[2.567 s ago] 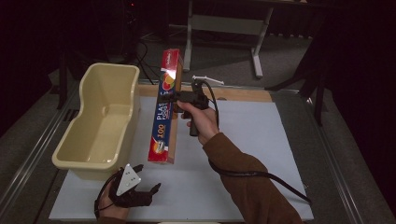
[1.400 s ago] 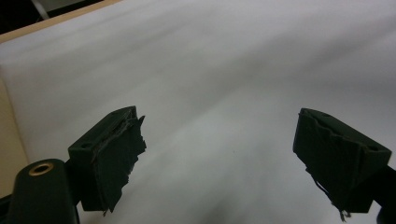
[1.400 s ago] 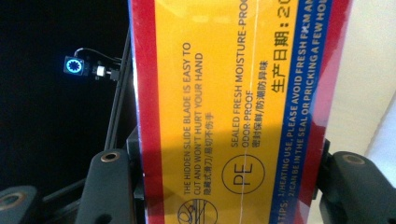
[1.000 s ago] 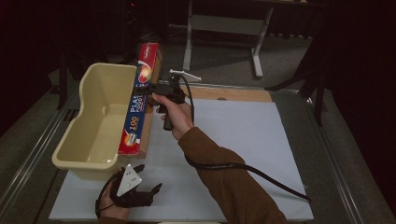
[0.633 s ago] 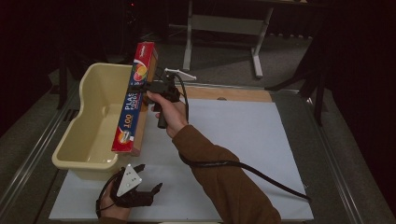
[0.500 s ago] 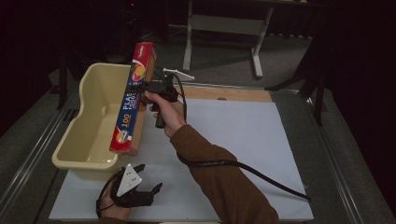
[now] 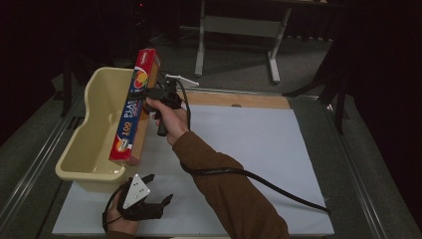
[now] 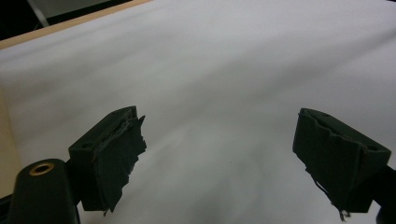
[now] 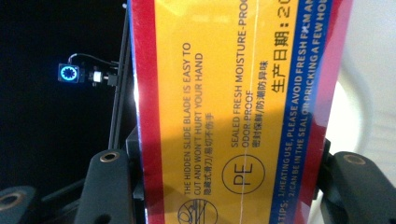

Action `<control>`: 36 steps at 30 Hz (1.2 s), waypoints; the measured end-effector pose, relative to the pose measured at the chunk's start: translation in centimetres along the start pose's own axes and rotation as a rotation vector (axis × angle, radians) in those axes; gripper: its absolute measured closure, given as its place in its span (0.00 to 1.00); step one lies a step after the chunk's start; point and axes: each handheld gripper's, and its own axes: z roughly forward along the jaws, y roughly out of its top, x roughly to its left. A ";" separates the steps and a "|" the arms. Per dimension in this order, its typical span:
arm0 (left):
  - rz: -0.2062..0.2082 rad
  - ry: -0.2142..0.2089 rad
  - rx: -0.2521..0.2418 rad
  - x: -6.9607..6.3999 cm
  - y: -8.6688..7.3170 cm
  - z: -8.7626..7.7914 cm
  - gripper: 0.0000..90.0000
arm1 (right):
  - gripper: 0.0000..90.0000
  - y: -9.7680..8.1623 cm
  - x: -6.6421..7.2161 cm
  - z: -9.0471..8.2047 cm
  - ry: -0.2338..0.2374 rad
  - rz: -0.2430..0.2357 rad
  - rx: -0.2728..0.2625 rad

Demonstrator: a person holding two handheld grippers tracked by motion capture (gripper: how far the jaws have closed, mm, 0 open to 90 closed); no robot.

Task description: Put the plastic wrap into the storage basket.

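From the high view, your right gripper (image 7: 152,94) grips a long box of plastic wrap (image 7: 133,110), held tilted over the near rim of the cream tub (image 7: 82,149); your left gripper (image 7: 158,196) rests on the white worktop (image 7: 249,149). In the left gripper view, its fingers (image 8: 112,154) stand wide apart, holding nothing. In the right gripper view, the fingers (image 9: 109,191) clamp the box's sides.
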 end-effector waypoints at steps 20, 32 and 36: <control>-0.001 -0.010 -0.015 0.0 -0.1 -0.2 0.17 | 0.45 -0.4 0.0 3.8 -0.067 0.002 0.019; -0.009 -0.010 -0.019 0.1 -0.1 -0.3 0.17 | 0.44 -0.5 -0.1 5.0 -0.101 -0.012 0.036; -0.009 -0.010 -0.019 0.1 -0.1 -0.3 0.17 | 0.44 -0.5 -0.2 5.2 -0.110 -0.001 0.042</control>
